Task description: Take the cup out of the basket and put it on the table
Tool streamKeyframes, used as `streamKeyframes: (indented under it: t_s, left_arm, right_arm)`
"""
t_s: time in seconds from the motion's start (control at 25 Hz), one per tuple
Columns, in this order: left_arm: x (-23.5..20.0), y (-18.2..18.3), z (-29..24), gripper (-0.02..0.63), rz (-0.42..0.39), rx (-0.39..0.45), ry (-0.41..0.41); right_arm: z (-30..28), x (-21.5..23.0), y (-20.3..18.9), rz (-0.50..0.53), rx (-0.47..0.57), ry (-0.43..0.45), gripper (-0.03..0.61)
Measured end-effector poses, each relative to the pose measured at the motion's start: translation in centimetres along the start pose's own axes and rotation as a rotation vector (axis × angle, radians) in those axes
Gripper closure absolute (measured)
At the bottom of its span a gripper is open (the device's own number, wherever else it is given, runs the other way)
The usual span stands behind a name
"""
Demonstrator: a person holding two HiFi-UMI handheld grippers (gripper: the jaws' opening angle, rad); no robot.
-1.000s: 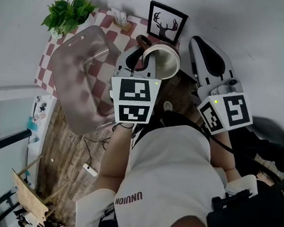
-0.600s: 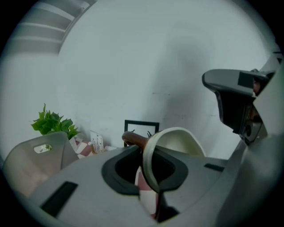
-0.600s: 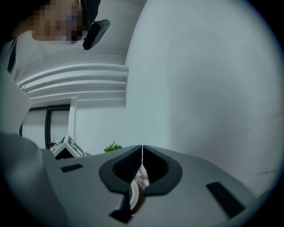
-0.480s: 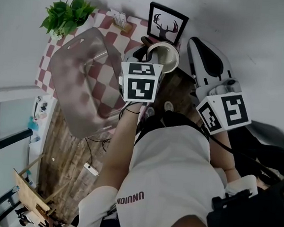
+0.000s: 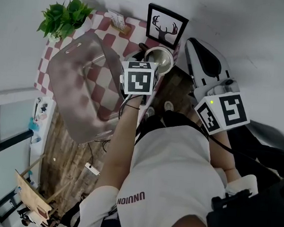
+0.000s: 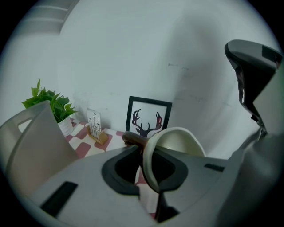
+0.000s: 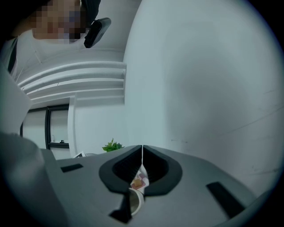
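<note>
Cup [image 6: 182, 142] rim sits pinched in your left tool [image 6: 147, 166]. Lower it slowly, stand it flat on the table [image 5: 119, 40], then let go. Your right tool [image 7: 142, 156] is closed, empty.

the table [image 5: 122, 40] stands against the wall [image 5: 238, 25]. along its far edge, from left to right, stand the plant [image 5: 64, 17] at the left corner, the card holder [image 5: 119, 19] beside it, and the framed picture [image 5: 165, 24] at the right end, against the wall. the basket [image 5: 80, 85] is over the table's left and near part and reaches out past the near edge; whether it rests on the table can't be told. the cup [image 5: 161, 58] is outside the basket, to its right, over the table's right part, just before the framed picture, with its rim between the jaws of the left gripper [image 5: 147, 62]. the right gripper [image 5: 199, 49] is right of the table, apart from the cup, with nothing between its jaws.
</note>
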State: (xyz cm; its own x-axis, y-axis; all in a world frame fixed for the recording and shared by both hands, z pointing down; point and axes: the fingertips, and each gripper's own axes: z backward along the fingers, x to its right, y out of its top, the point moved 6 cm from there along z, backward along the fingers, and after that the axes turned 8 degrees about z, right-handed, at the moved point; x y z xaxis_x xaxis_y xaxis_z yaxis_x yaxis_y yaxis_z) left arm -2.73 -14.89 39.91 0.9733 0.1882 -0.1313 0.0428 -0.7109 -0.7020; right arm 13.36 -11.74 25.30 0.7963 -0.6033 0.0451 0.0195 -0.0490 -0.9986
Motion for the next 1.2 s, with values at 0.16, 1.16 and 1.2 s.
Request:
streamKeyframes:
  t_s: [0.16, 1.16, 1.2]
  left_arm:
    - [-0.1, -0.5, -1.3, 0.561, 0.016, -0.013, 0.018]
    - [-4.0, -6.9, -6.4, 0.561, 0.274, -0.184, 0.164]
    - [-4.1, -7.1, -6.5, 0.561, 0.277, -0.191, 0.168]
  right_arm:
    - [-0.7, 0.2, -0.5, 0.003, -0.014, 0.019, 0.559]
    - [-3.0, 0.3, -1.8, -0.009, -0.069, 0.091, 0.559]
    - [-3.1, 0.2, -1.9, -0.010, -0.070, 0.092, 0.560]
